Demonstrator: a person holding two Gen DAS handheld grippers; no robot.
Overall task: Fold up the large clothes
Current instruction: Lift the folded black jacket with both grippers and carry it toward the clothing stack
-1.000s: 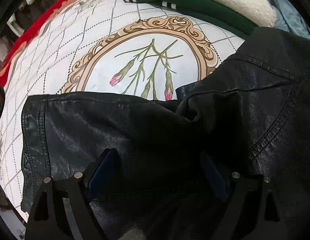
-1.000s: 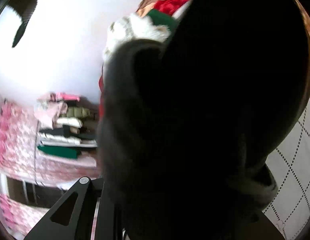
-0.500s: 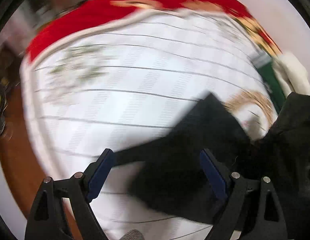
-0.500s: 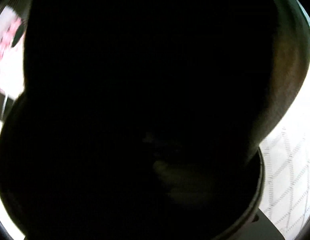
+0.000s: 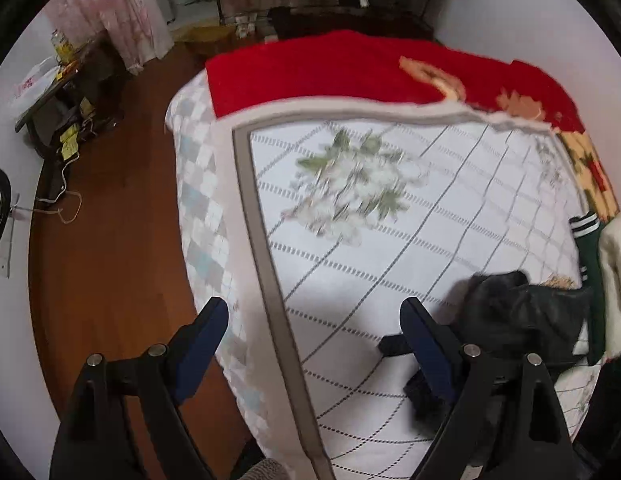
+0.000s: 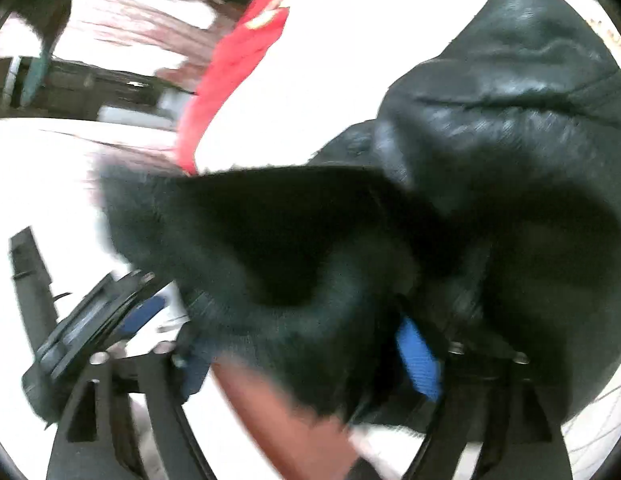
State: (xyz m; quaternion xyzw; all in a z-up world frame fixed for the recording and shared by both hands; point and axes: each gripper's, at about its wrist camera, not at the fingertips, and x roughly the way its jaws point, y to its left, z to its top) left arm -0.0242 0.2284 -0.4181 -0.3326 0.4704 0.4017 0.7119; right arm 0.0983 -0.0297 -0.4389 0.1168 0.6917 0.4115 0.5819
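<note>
Over the near corner of the bed (image 5: 450, 240): left gripper (image 5: 314, 320), angled steeply downward, blue-padded jaws spread wide, nothing between them but white quilt and its grey border band.
Just right of that gripper's right finger: black leather jacket (image 5: 526, 312), crumpled in a heap on the quilt, a fuzzy dark lining edge spilling toward the lens.
Beyond the jacket, at the frame's right edge: green garment with white stripes (image 5: 586, 240) and a cream fleece item (image 5: 614, 272), touching the jacket heap.
At the far end of the bed: red blanket (image 5: 350, 68) with floral border, lying over the quilt's head end.
Left of the bed: brown wooden floor (image 5: 110, 260), a cluttered dark side table (image 5: 58, 100), pink curtains, hanging clothes along the back wall.

In the right wrist view only: right gripper (image 6: 306, 344), tilted downward, jaws opening, blue pads (image 6: 418, 360) apart; jacket's furry lining draped between and over them, pads not seen pressing it. Jacket's leather shell (image 6: 510, 92) bulging above, heavily blurred. Left gripper's body visible at lower left, also blurred. Room detail largely smeared here; clear only in the left wrist view.
</note>
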